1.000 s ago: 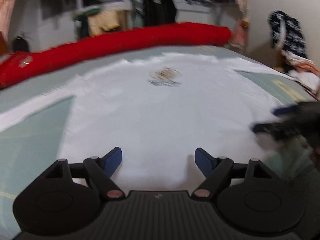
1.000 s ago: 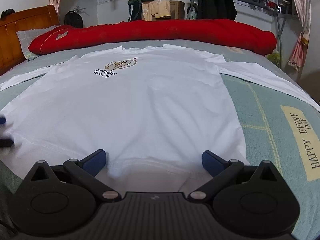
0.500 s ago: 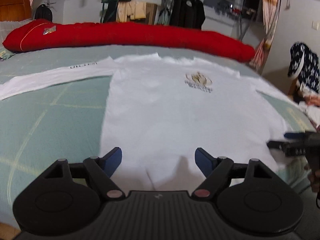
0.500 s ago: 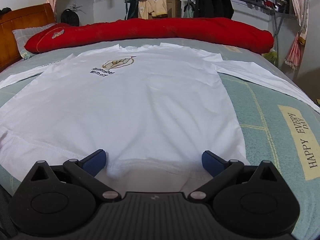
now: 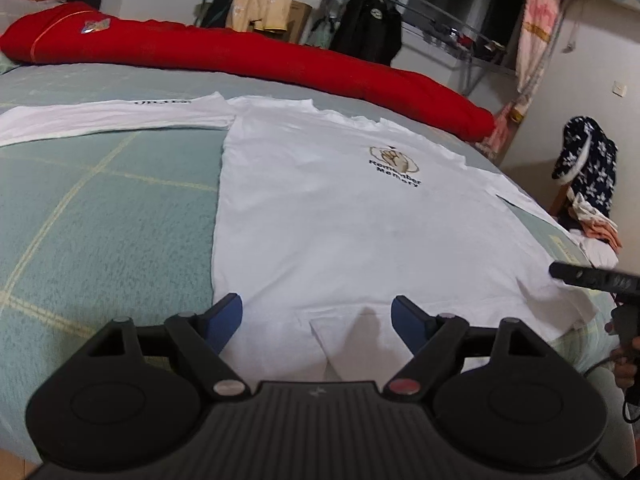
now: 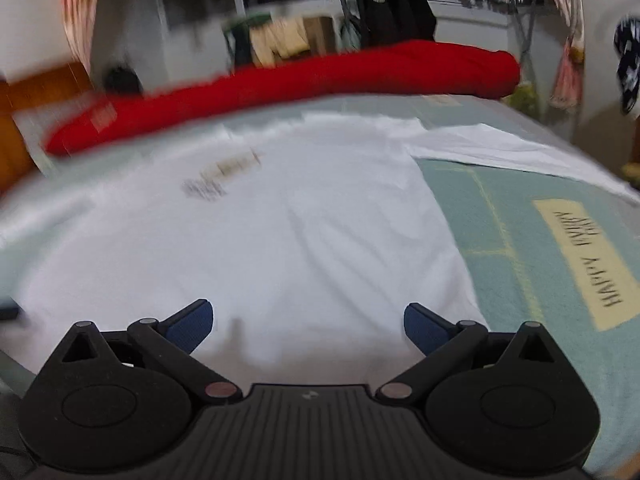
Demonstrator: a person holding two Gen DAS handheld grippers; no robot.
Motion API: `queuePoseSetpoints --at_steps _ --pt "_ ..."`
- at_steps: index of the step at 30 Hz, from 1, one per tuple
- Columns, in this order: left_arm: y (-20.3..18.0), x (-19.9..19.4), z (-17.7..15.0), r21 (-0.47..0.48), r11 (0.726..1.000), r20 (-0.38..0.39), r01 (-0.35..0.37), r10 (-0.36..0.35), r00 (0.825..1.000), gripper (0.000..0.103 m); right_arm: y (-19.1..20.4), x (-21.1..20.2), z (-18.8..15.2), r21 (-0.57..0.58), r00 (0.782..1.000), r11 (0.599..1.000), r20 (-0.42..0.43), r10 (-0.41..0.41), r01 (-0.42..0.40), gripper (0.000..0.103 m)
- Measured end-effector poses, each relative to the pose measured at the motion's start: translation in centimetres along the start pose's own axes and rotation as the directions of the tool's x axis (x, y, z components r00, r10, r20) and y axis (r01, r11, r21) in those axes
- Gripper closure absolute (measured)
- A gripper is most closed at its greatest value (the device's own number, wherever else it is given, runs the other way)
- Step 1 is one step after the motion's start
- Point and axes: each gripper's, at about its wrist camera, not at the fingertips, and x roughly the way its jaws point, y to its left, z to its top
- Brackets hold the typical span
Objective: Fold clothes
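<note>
Shirt (image 5: 340, 232) lies flat on the bed (image 5: 100, 220), unfolded. My left gripper (image 5: 318, 320) has shifted to the hem's left corner, jaws wide, empty. Right gripper (image 6: 308, 322) likewise wide, empty, over the hem. Grasp appears imminent.

Green bed (image 5: 100, 220), red bolster (image 5: 280, 60), clothes rack (image 5: 400, 12)

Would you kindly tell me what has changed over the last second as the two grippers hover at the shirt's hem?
The left gripper slid toward the shirt's left edge; its view now takes in the bare green bedspread beside the white T-shirt. The right gripper shifted a little, blurring its view. Nothing was grasped or released. Both stay open above the hem, and the shirt lies flat as before.
</note>
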Motion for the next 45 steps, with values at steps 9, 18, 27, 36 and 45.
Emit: queuePoseSetpoints --at_steps 9,18,27,36,45 --pt "-2.8 2.1 3.3 0.031 0.999 0.005 0.027 -0.027 1.000 0.019 -3.7 2.8 0.5 0.079 0.999 0.996 -0.017 0.037 -0.035 0.000" --pt "-2.2 5.0 2.9 -0.039 0.999 -0.059 -0.002 0.000 0.998 0.014 -3.5 5.3 5.4 0.158 0.985 0.973 0.005 0.170 -0.169 0.000" --pt "-2.3 4.9 2.3 -0.012 1.000 -0.047 -0.007 0.007 0.999 0.010 -7.3 9.5 6.7 0.193 0.993 0.976 -0.032 0.112 -0.104 0.001" --pt "-3.1 5.1 2.1 0.043 0.999 -0.048 -0.011 0.013 0.999 0.004 -6.2 5.0 5.8 0.303 0.955 0.912 -0.018 0.296 -0.276 0.000" --pt "-2.6 5.0 2.0 0.050 0.999 -0.049 0.020 -0.017 0.999 0.004 -8.2 1.9 2.6 0.350 0.971 0.919 -0.085 0.223 -0.180 0.000"
